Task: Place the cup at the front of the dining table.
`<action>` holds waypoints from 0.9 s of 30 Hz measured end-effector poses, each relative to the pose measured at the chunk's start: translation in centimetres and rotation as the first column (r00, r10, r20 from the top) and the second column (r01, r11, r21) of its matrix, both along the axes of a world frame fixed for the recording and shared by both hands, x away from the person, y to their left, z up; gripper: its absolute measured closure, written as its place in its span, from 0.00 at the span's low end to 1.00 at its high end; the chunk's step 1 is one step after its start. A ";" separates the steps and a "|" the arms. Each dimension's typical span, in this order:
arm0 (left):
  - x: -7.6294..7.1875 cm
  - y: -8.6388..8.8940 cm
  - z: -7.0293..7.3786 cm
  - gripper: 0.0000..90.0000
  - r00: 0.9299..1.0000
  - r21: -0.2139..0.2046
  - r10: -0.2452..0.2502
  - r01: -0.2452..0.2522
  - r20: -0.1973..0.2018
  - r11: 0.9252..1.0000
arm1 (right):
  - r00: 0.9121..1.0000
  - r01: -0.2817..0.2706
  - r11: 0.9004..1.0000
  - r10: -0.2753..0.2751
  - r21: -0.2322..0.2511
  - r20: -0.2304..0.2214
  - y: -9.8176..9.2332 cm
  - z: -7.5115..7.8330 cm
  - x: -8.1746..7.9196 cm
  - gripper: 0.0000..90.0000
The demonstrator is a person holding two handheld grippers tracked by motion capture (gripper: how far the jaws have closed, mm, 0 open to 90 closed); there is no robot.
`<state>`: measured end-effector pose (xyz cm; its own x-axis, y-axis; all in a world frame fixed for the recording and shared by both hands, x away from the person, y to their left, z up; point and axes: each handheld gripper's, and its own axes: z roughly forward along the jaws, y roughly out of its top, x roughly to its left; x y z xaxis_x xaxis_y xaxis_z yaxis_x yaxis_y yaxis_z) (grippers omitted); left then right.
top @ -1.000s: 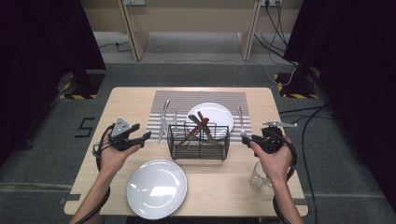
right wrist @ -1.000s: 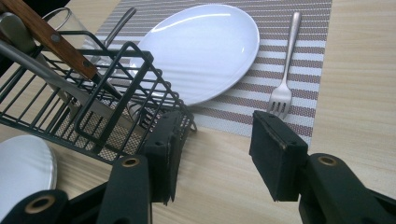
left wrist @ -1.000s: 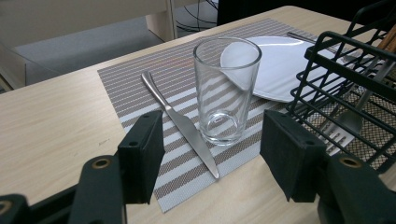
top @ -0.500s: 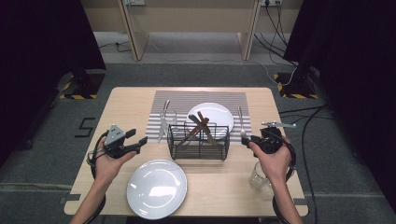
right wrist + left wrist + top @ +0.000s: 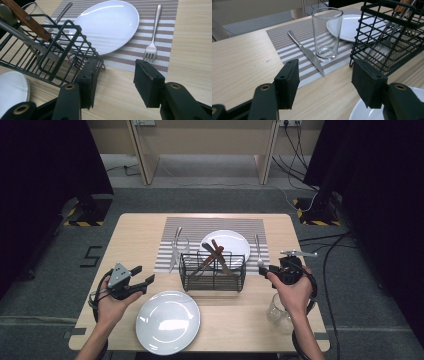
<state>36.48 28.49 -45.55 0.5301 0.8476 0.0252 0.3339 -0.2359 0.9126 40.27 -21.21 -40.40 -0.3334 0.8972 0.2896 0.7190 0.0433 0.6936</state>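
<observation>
My left gripper [image 5: 143, 275] hovers open over the table's front left, beside a white plate [image 5: 167, 321]. In the left gripper view its jaws [image 5: 327, 72] are apart with nothing between them; beyond them a knife [image 5: 305, 51] and a clear glass [image 5: 327, 32] rest on the striped placemat [image 5: 284, 37]. My right gripper [image 5: 264, 269] is open just right of a black wire basket [image 5: 212, 272] that holds wood-handled cutlery [image 5: 25, 17]. Past its empty jaws [image 5: 115, 77] lie a fork [image 5: 152, 45] and a second white plate [image 5: 110, 25].
A second clear glass [image 5: 277, 310] stands under the right wrist near the front right corner. The wooden table [image 5: 140, 227] has bare wood left of the placemat. Desk legs and cables lie on the floor behind the table.
The left hand has drawn back toward the front edge and a little left, slightly lower. The right hand has kept still. Both grippers stay open.
</observation>
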 end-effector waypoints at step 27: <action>-2.1 2.5 -2.1 0.44 0.999 -0.007 0.043 -0.043 -0.018 0.999 | 1.000 0.000 1.000 0.000 0.000 0.002 0.0 0.1 0.0 0.59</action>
<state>34.40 30.94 -47.66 0.4932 0.8698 0.0096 0.3595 -0.2139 0.9083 40.23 -21.22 -40.35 -0.3344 0.8972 0.2886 0.7177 0.0439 0.6950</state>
